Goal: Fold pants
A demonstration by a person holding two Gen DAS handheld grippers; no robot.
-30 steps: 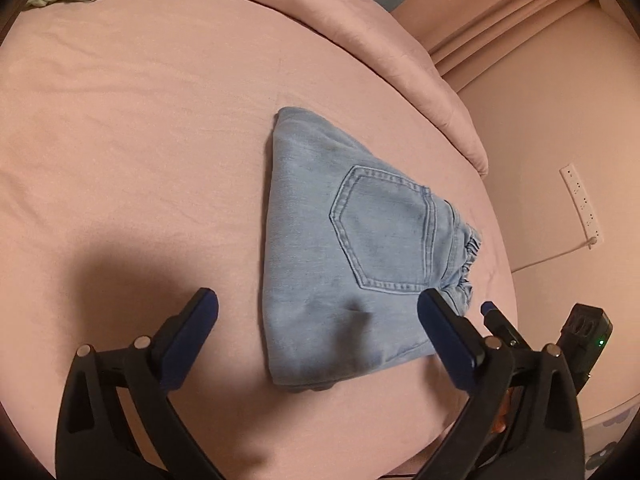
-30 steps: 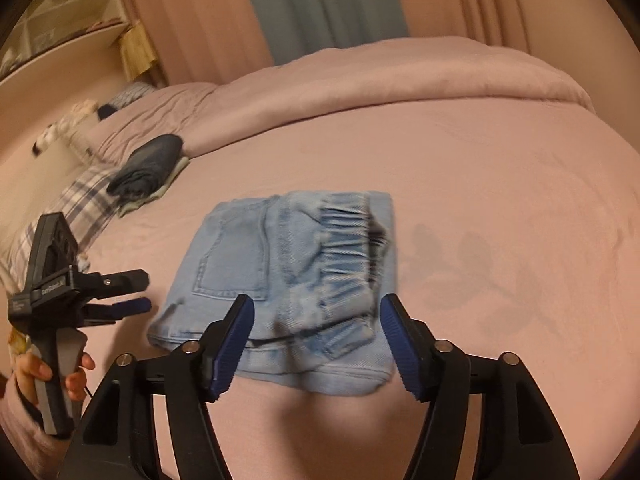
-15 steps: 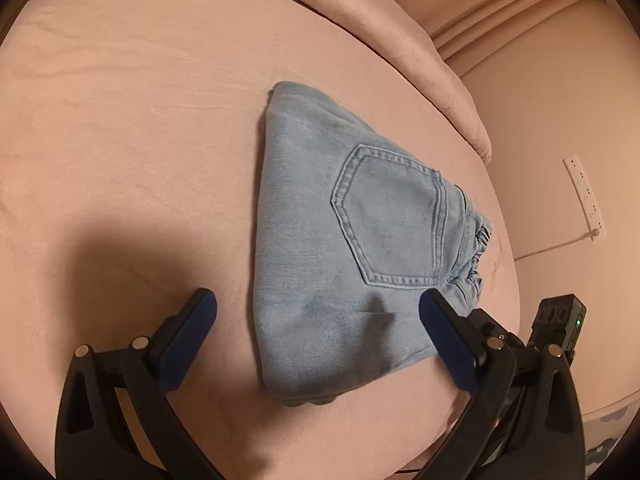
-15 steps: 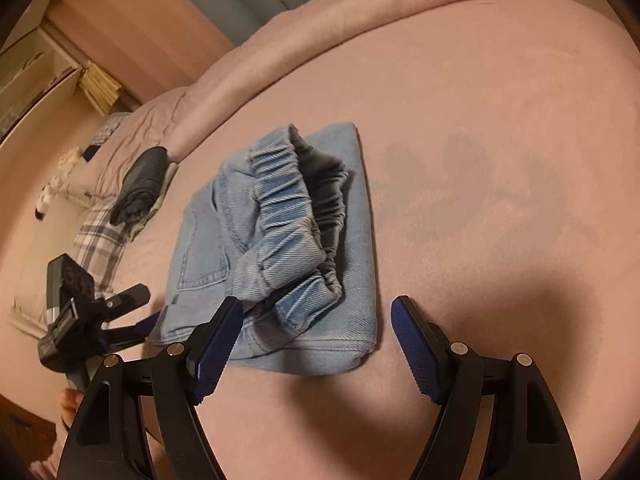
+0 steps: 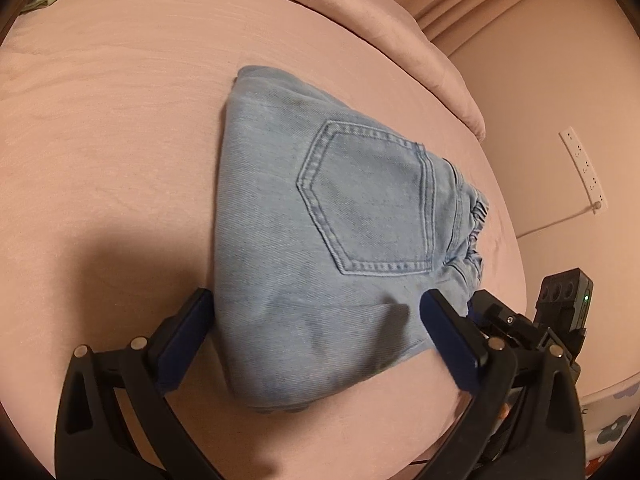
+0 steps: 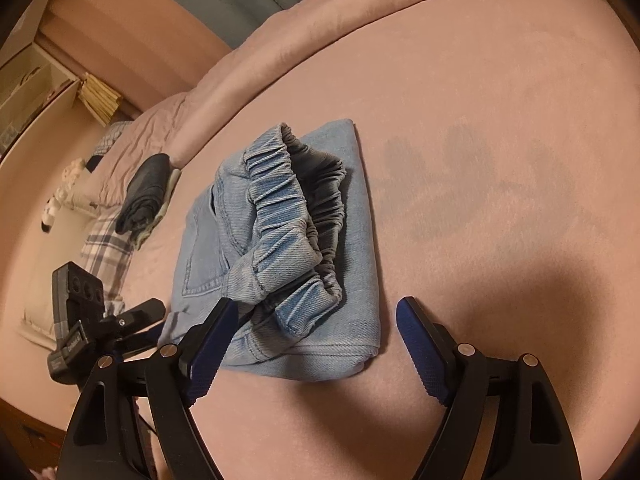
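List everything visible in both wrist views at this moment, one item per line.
jeans: 1, light blue, folded, mid-bed, waistband on top
bed: 1, pink cover
dark clothes: 1 folded pile, navy, far side near pillows
plaid pillow: 1, grey-white, bed edge
books: 1 stack, yellowish, shelf
power strip: 1, white, wall
left claw: 1, black, blue pads, open, straddling jeans' near edge
right claw: 1, black, blue pads, open and just widening, astride jeans' corner
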